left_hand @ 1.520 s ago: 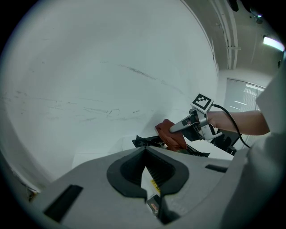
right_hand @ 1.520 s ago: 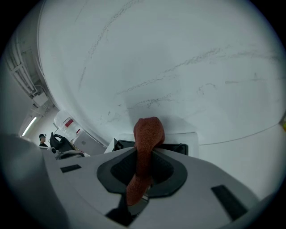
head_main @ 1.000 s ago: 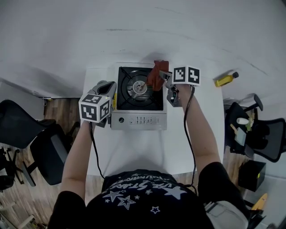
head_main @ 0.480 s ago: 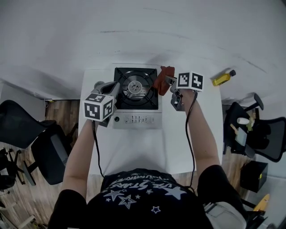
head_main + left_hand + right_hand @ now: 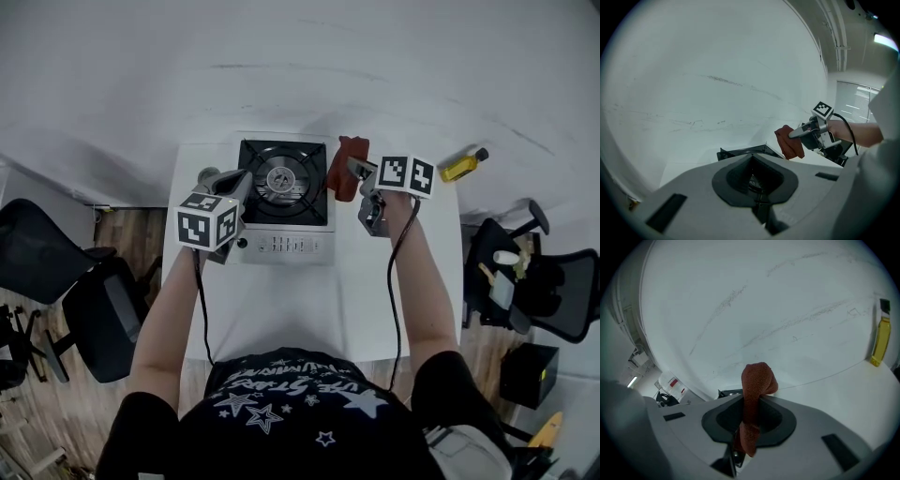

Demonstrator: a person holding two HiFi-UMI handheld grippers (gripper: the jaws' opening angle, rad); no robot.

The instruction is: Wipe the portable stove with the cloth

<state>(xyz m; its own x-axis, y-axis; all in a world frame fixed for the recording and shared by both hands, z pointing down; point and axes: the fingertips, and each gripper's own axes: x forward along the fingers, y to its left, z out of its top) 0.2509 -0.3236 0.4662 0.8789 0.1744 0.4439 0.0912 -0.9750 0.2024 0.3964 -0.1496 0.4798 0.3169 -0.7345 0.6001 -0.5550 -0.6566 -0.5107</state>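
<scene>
While right gripper [image 5: 353, 169] clamps one cloth [image 5: 341, 161], one stove [image 5: 281, 246] sits beside

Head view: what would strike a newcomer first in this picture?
A black-topped portable stove sits at the far edge of a white table. Just right of it, the right gripper holds a rust-red cloth in its jaws. A yellow bottle sits near the table's far right corner.

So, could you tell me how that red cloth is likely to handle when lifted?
Probably floppy: the cloth droops in folds from the right gripper. Likely light, hanging from one pinch. Its coarse weave suggests it won't slip.
</scene>
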